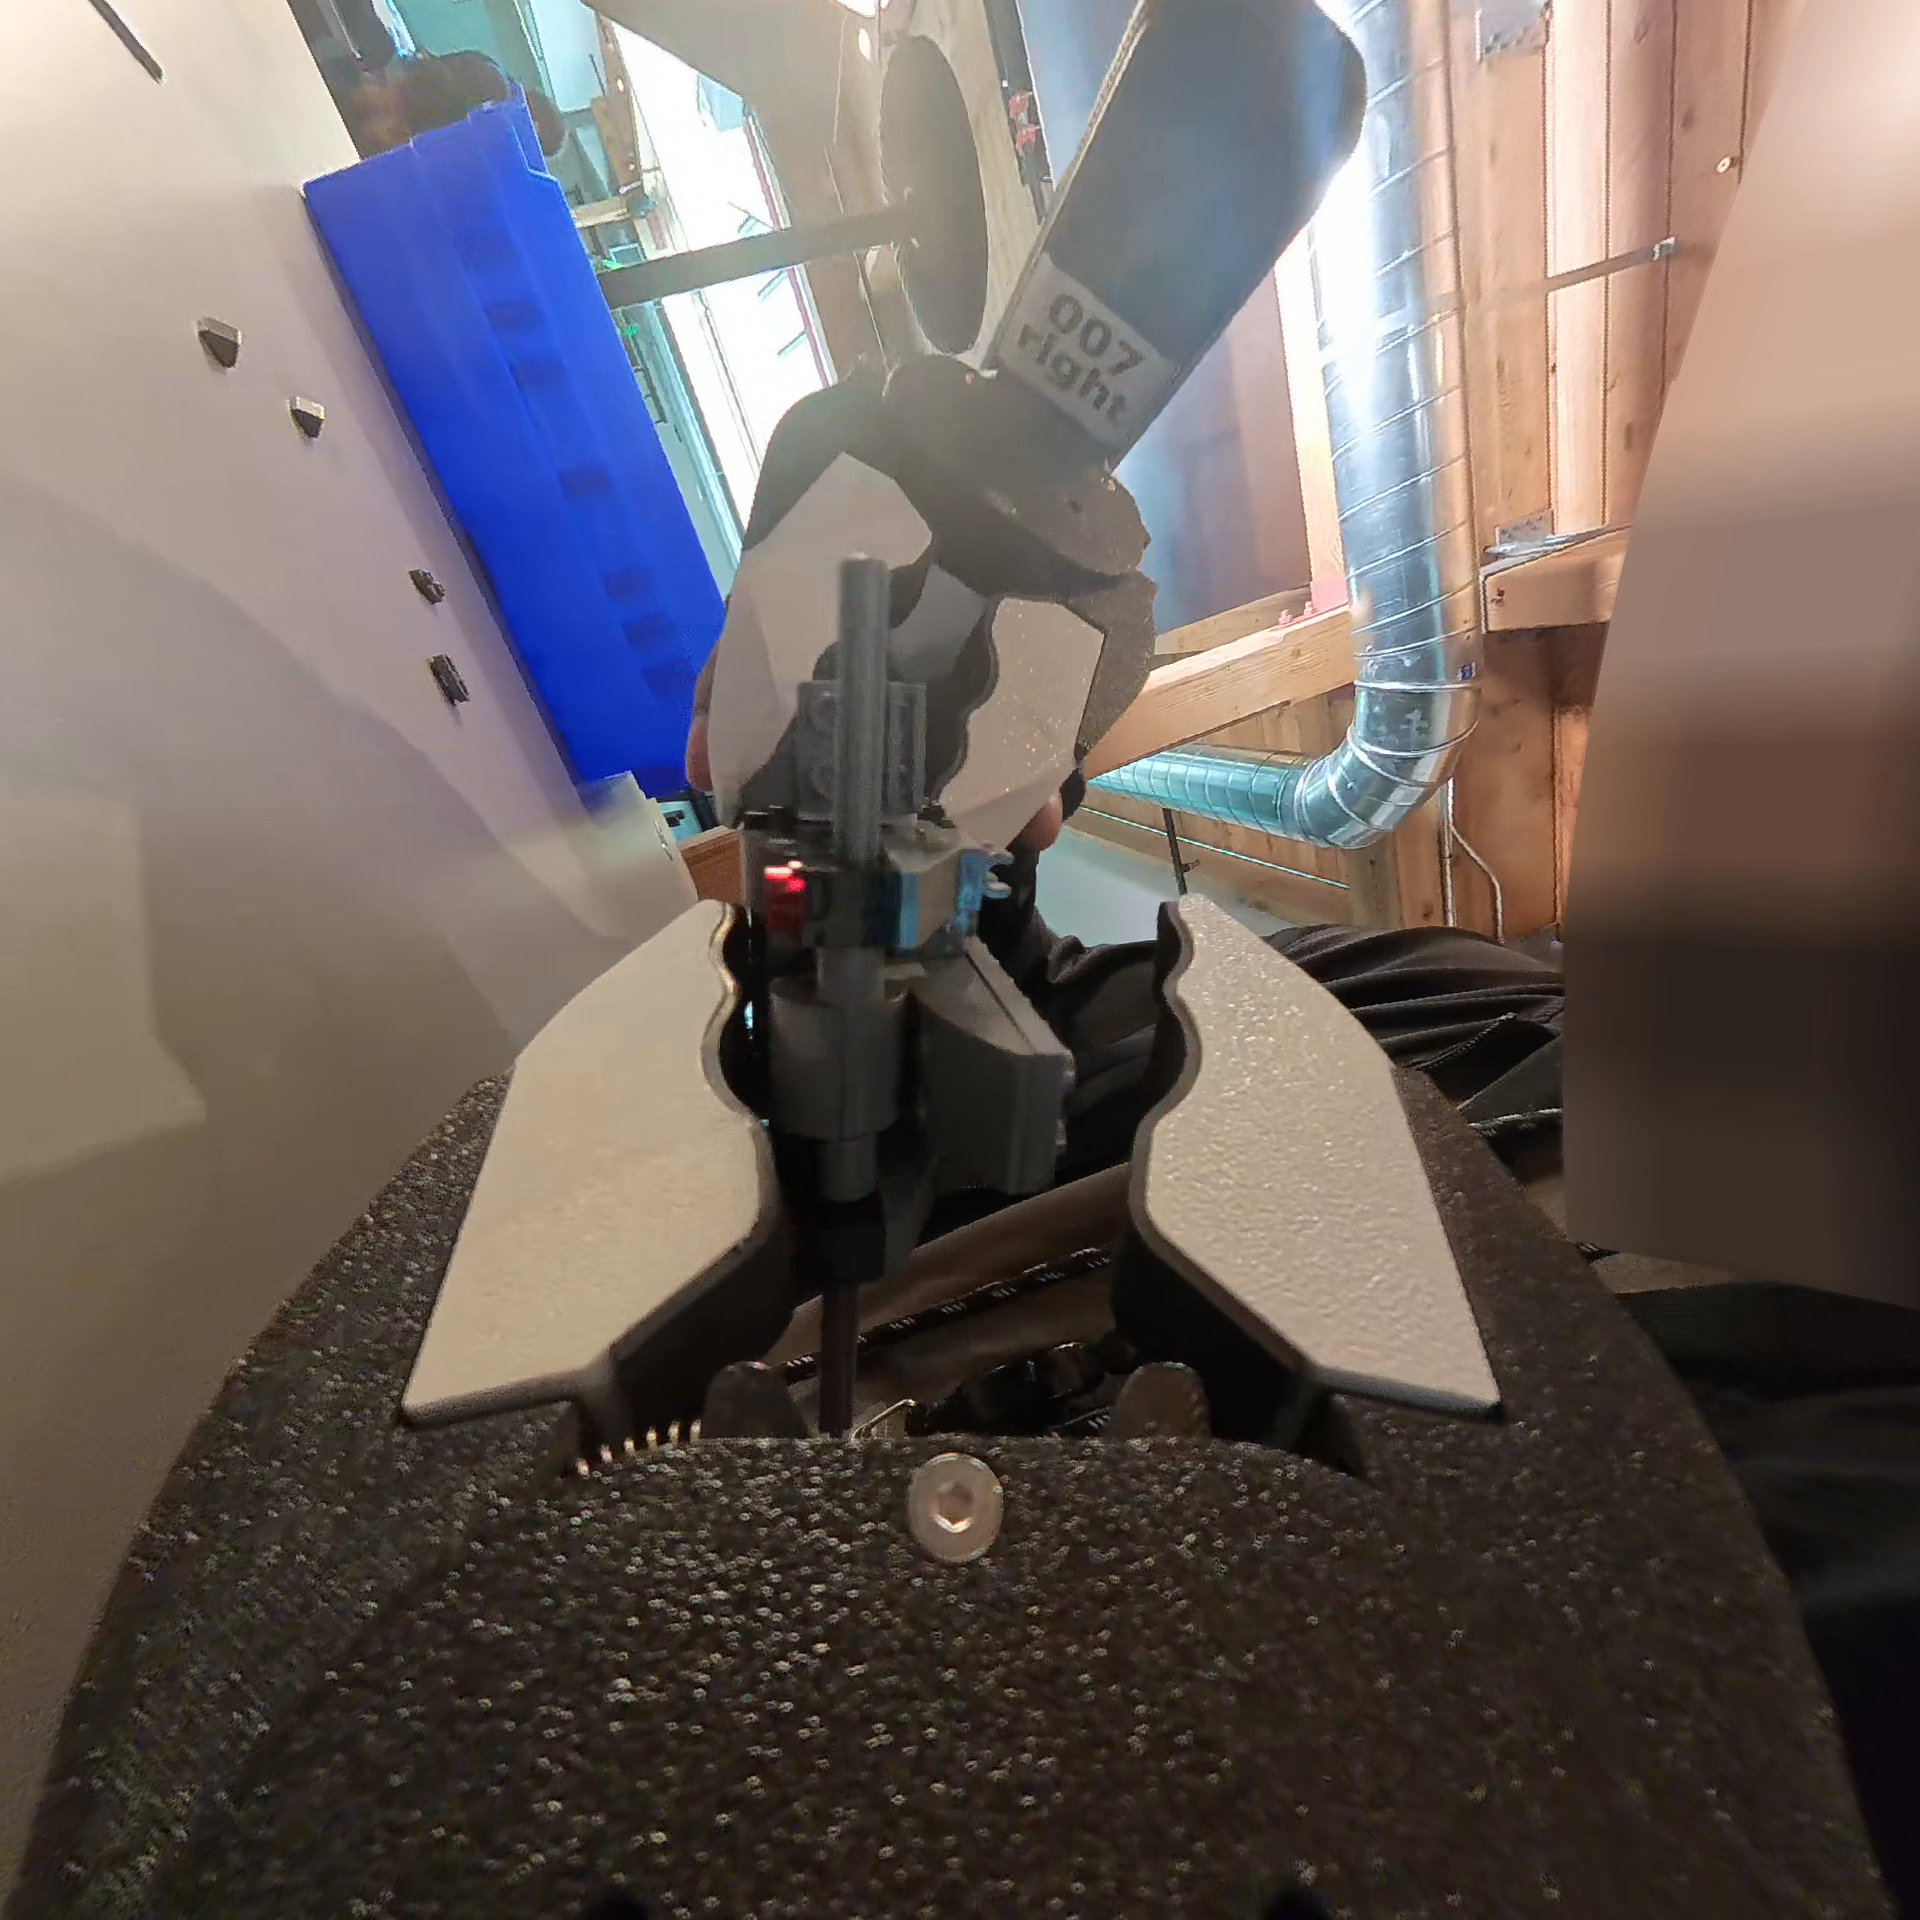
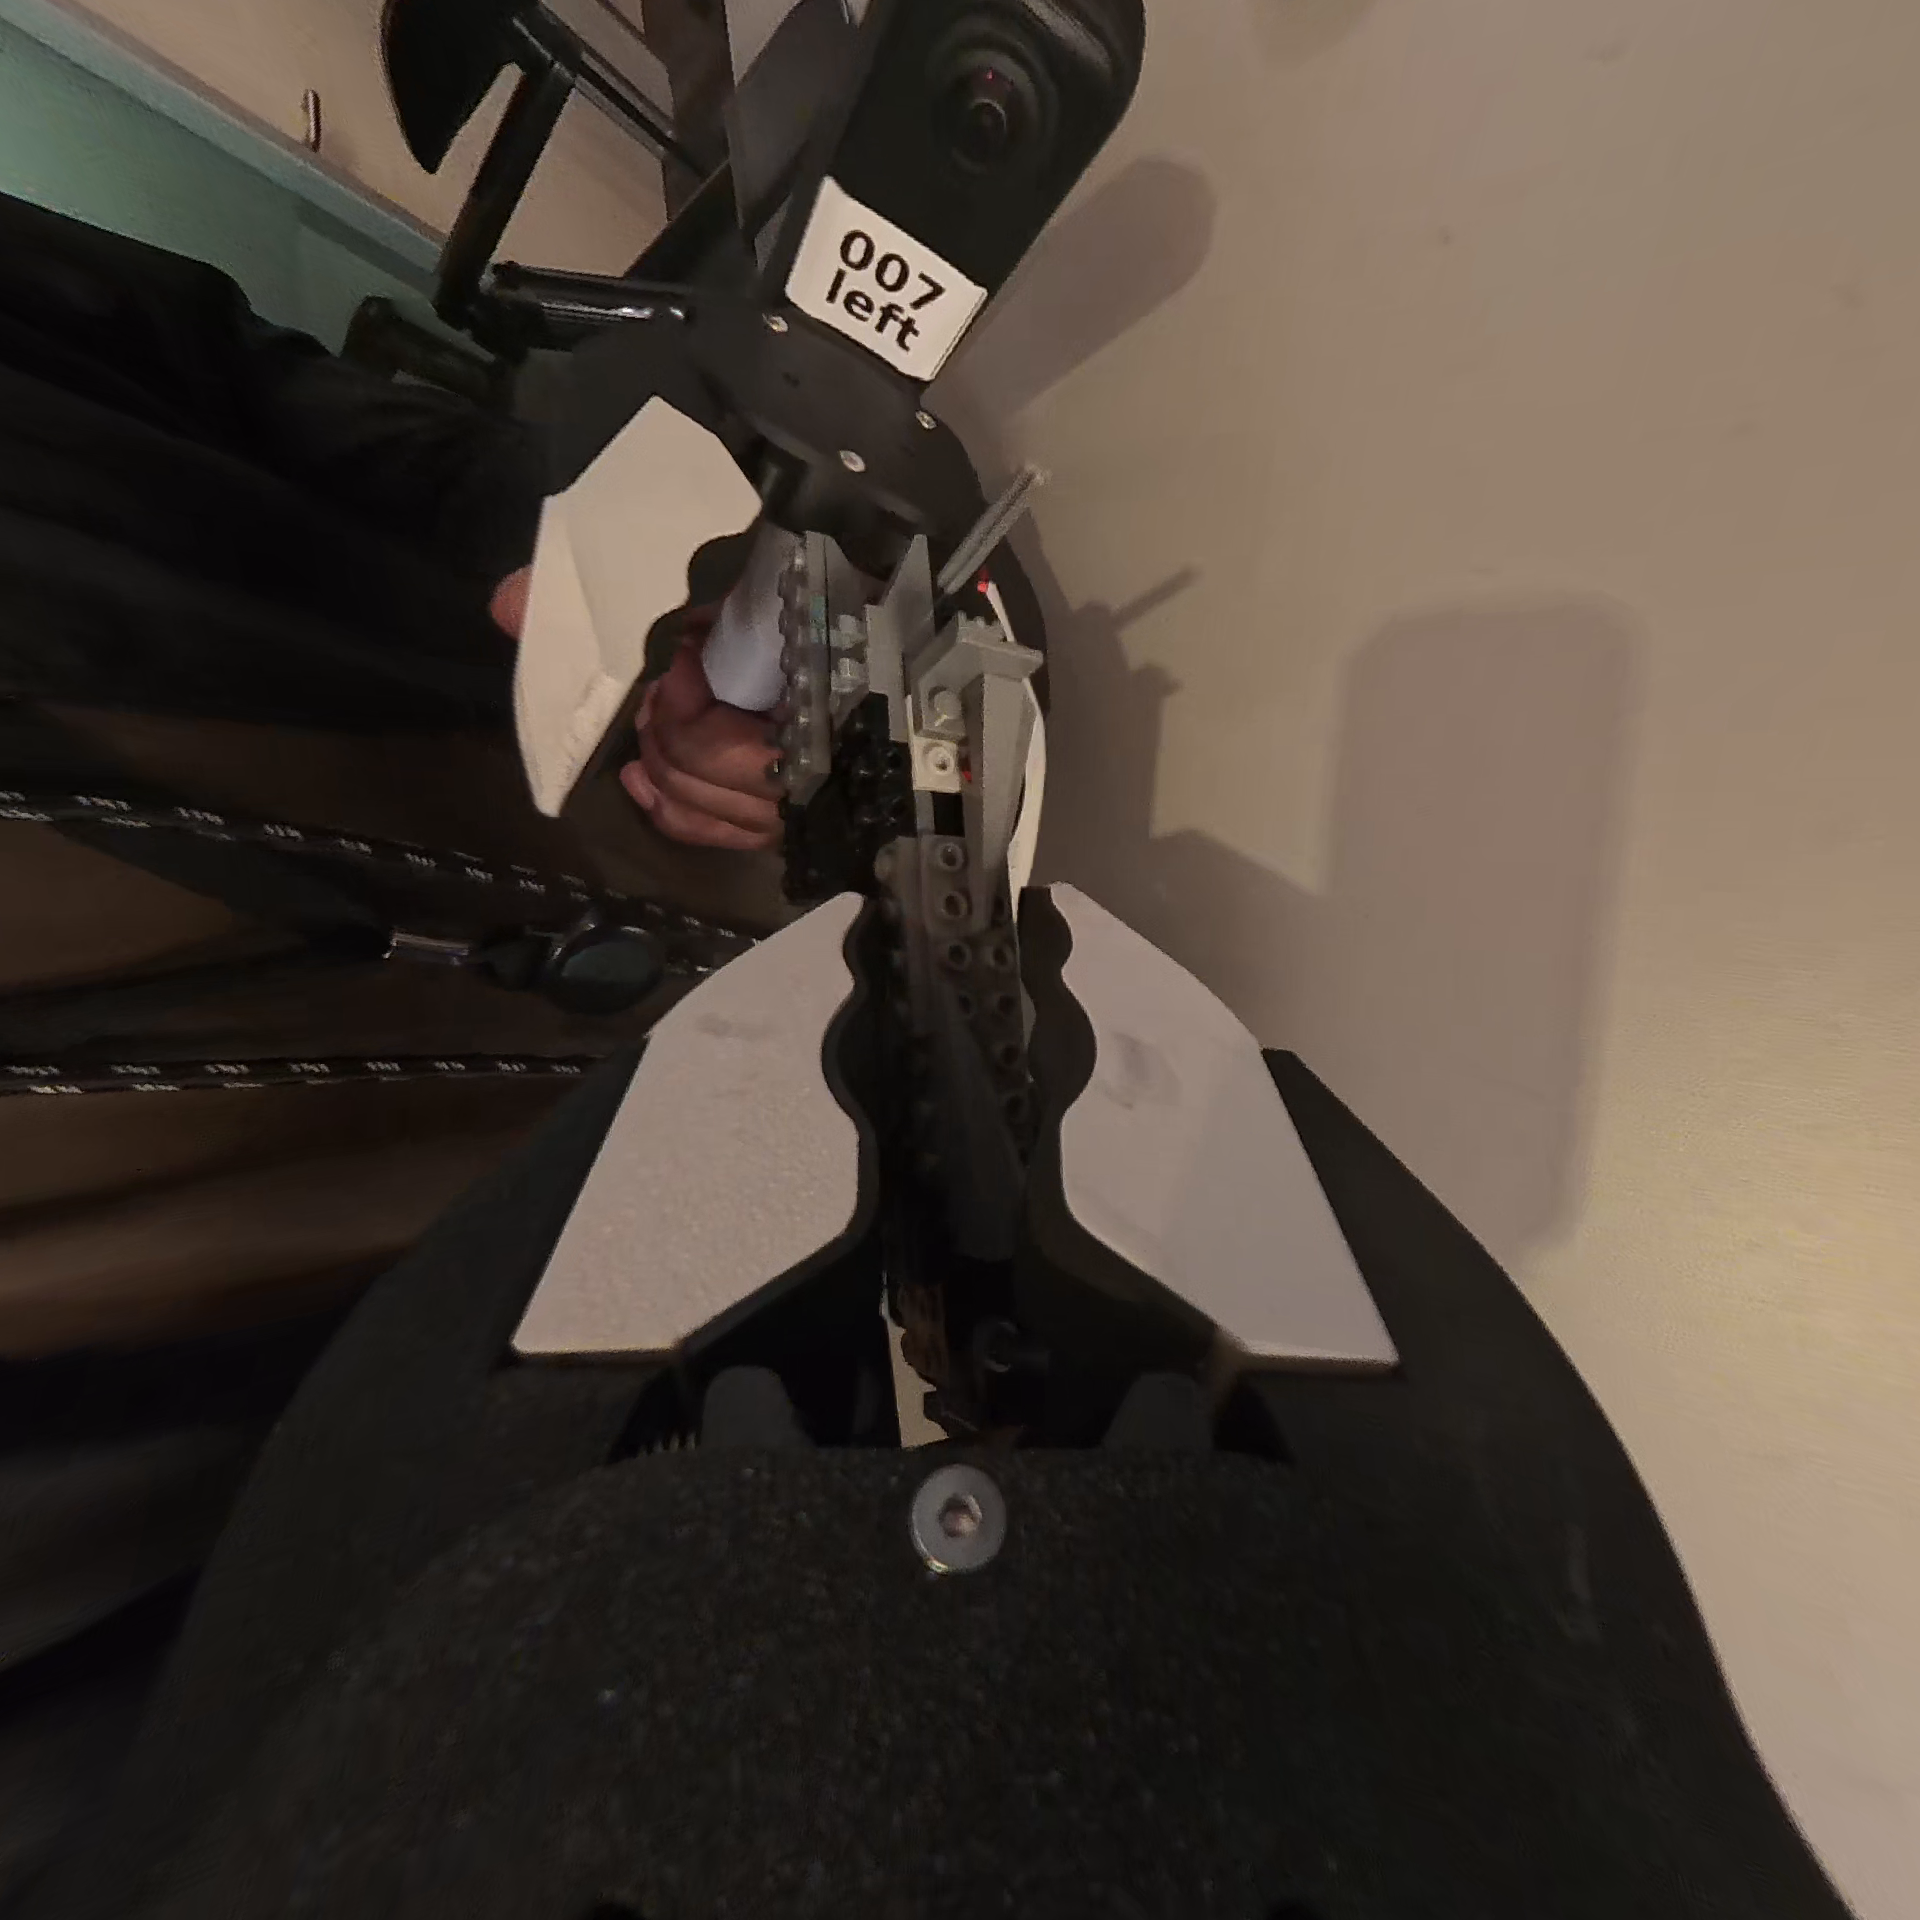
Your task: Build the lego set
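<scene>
Grey-and-black studded brick model [image 2: 961, 997], long axis lengthwise, was pinched by right gripper [image 2: 951, 935]; left gripper [image 1: 951, 935] was spread around its other end.

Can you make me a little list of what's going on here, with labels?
Held thing: grey and black brick model with a thin grey rod
Right gripper: closed on the model
Left gripper: open; model sits between its fingers, near the left one
Nearby: blue bin, silver pipe
Background: pale wall

Bright window [image 1: 727, 343] glare at 12 o'clock, dim warm wall [image 2: 1558, 520] with hard shadows, fisheye-warped, blurred edges.
</scene>
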